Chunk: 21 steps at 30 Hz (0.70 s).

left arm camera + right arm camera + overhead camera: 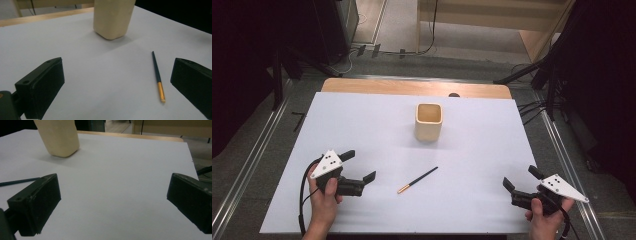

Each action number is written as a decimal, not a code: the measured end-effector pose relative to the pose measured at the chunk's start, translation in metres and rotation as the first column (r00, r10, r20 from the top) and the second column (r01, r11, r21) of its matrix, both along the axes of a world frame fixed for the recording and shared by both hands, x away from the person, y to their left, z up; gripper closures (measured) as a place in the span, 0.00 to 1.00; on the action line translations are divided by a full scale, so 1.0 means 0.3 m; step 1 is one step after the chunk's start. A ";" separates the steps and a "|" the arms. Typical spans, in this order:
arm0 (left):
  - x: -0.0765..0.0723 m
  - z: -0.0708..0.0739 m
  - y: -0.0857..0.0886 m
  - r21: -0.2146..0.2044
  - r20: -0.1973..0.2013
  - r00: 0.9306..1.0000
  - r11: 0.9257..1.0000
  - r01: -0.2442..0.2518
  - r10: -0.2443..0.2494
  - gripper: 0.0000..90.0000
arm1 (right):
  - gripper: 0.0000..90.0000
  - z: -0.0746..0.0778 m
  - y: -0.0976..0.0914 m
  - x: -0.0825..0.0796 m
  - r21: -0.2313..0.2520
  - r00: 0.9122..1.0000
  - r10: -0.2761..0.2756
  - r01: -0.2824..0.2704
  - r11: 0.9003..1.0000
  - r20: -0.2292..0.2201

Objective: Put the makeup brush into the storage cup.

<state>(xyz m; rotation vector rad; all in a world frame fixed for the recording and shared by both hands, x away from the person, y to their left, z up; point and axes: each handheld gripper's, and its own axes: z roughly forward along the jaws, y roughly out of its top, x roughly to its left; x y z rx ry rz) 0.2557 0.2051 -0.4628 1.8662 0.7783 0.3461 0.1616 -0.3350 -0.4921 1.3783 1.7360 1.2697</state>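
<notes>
I hold the left tool [360,165] and right tool [521,178] low at the counter's [362,120] near corners, jaws spread and empty, the pencil [417,180] lying flat between them near the front edge.

Between the wide-parted jaws of the left gripper [359,165] lies bare white sheet [362,125], with nothing standing in the gap. Just off its right fingertip [192,82] the thin pencil [417,180] lies flat (too low to block a pass above it, though a sliding jaw would meet it). Farther ahead of those fingers stands the cream cup [428,121], upright, the one tall obstacle on the sheet, with free room all around it. The right gripper [522,179] also has open sheet between and ahead of its spread jaws; the cup sits well ahead of its left finger [35,202], the pencil tip just beyond that finger. The sheet's edge runs close past the right finger.
</notes>
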 end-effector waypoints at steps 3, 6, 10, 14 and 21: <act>0.008 0.009 -0.033 0.016 -0.012 0.999 0.999 0.030 -0.030 0.00 | 0.00 -0.002 0.002 0.002 -0.002 1.000 0.003 -0.003 1.000 -0.003; 0.013 0.013 -0.050 0.018 -0.011 0.999 0.999 0.044 -0.044 0.00 | 0.00 -0.003 0.004 0.004 -0.001 1.000 0.005 -0.005 1.000 -0.004; 0.025 0.016 -0.086 0.024 -0.027 0.997 0.997 0.068 -0.067 0.00 | 0.00 -0.005 0.008 0.004 -0.003 1.000 0.011 -0.011 1.000 -0.006; 0.035 0.016 -0.122 0.046 -0.057 0.994 0.994 0.096 -0.094 0.00 | 0.00 -0.007 0.009 0.006 -0.005 1.000 0.017 -0.017 1.000 -0.009; 0.053 0.026 -0.201 0.147 -0.114 0.988 0.982 0.118 -0.102 0.03 | 0.00 -0.010 0.011 0.009 -0.005 1.000 0.017 -0.017 1.000 -0.016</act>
